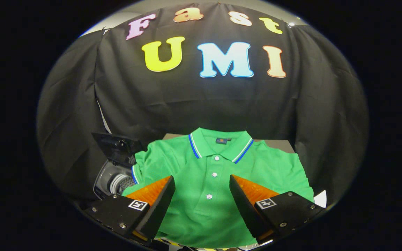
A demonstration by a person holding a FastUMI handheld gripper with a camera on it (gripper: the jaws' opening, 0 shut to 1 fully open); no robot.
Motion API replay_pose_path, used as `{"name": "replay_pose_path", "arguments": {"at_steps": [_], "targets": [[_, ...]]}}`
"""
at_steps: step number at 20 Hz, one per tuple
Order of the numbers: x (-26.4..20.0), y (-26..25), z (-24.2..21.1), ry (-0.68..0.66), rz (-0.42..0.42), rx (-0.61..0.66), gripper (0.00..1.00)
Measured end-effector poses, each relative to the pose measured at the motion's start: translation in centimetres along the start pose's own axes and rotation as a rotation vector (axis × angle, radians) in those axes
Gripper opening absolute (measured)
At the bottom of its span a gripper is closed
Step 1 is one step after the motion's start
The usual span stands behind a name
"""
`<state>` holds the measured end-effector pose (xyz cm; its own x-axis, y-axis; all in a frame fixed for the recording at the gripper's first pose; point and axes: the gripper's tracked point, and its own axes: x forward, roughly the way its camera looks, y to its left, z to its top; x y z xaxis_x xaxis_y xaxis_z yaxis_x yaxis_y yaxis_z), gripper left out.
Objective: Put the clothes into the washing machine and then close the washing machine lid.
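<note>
Hovering over a green polo shirt (201, 181) spread flat, the hand-held gripper (202, 186) is wide open, gripping nothing; washing machine (115, 174) beside the shirt, lid up.

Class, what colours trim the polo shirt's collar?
Blue and white stripes edge the green collar of the polo shirt, clearest in the gripper view; gripper open above it.

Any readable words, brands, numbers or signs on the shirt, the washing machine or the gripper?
Tag inside the shirt collar: too small to read.
Square markers on the gripper: coded patterns, no words.
Washing machine: no text legible.
Nothing readable; the open gripper's fingers hover either side of the shirt's buttons.
</note>
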<state>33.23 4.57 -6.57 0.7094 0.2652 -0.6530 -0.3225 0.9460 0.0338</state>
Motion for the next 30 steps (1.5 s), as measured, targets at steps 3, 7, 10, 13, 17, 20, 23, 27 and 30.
{"name": "replay_pose_path", "arguments": {"at_steps": [3, 7, 10, 13, 17, 20, 23, 27, 30], "targets": [[0.7, -0.4, -1.3, 0.05, -0.017, -0.02, 0.97], [2.0, -0.9, -3.2, 0.117, -0.032, -0.034, 0.97], [2.1, -0.6, -3.0, 0.13, -0.008, -0.01, 0.96], [2.4, -0.4, -3.2, 0.153, 0.026, -0.054, 0.97], [2.3, 1.3, -3.0, 0.136, 0.116, -0.108, 0.66], [2.6, 1.4, -2.8, 0.115, 0.099, -0.119, 0.15], [2.5, 1.4, -2.3, 0.071, 0.077, -0.082, 0.01], [2.4, 2.3, -0.9, 0.006, 0.146, 0.129, 0.0], [1.5, 3.1, 1.6, -0.071, 0.204, 0.228, 0.0]]}}
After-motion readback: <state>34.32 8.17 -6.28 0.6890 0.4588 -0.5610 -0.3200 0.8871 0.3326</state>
